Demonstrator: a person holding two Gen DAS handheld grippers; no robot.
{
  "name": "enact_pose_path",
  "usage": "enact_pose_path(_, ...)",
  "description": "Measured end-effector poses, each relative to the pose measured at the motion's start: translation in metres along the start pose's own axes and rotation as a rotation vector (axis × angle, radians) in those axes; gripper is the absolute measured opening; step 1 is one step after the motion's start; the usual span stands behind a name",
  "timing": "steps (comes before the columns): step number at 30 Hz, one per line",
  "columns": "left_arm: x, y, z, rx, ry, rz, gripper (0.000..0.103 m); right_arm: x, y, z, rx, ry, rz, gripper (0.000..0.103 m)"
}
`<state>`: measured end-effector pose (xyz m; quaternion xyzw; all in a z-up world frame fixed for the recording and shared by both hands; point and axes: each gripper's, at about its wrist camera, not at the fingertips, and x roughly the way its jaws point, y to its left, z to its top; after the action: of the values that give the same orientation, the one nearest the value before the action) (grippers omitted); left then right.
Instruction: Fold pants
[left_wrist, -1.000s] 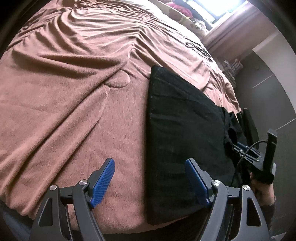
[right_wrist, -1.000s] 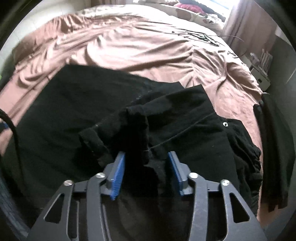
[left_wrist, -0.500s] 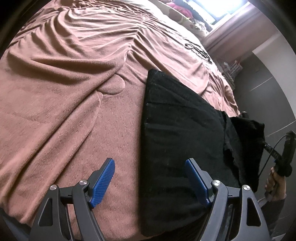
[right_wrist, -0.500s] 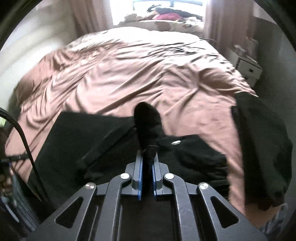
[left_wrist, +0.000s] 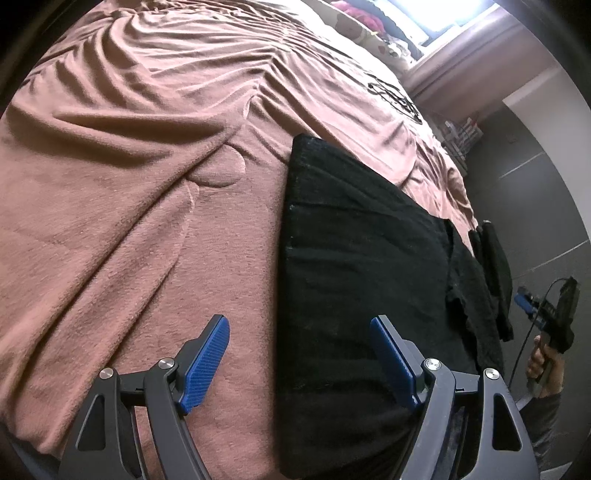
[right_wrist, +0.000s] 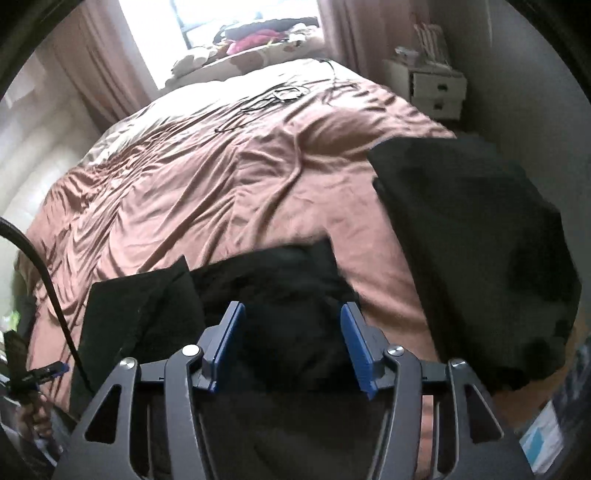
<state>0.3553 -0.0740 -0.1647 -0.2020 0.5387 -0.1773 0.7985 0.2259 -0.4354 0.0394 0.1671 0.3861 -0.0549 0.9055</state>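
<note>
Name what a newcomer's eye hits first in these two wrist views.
The black pants, lying folded flat on the rumpled pinkish-brown bedspread, dominate the left wrist view. The left claw hovers open over the pants' near left edge. In the right wrist view, the right claw, just opened, frames bunched black fabric, with a second dark folded garment lying to the right.

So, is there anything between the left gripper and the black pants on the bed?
Nothing visible is in the way. The left gripper is open over the near edge of the bed, and the black pants lie flat on the pink blanket right ahead of its right finger, with no other object between them.
</note>
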Motion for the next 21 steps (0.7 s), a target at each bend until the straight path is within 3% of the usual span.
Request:
enact_pose_path(14,0.009,-0.007,-0.005,0.015,0.031,-0.013,0.080,-0.037,-0.084,-0.084,0.316,0.019,0.131,0.052)
enact_pose_path(21,0.008,-0.017,-0.010,0.041,0.036,-0.024,0.080,-0.042,-0.097,-0.110,0.391,0.033,0.122,0.052)
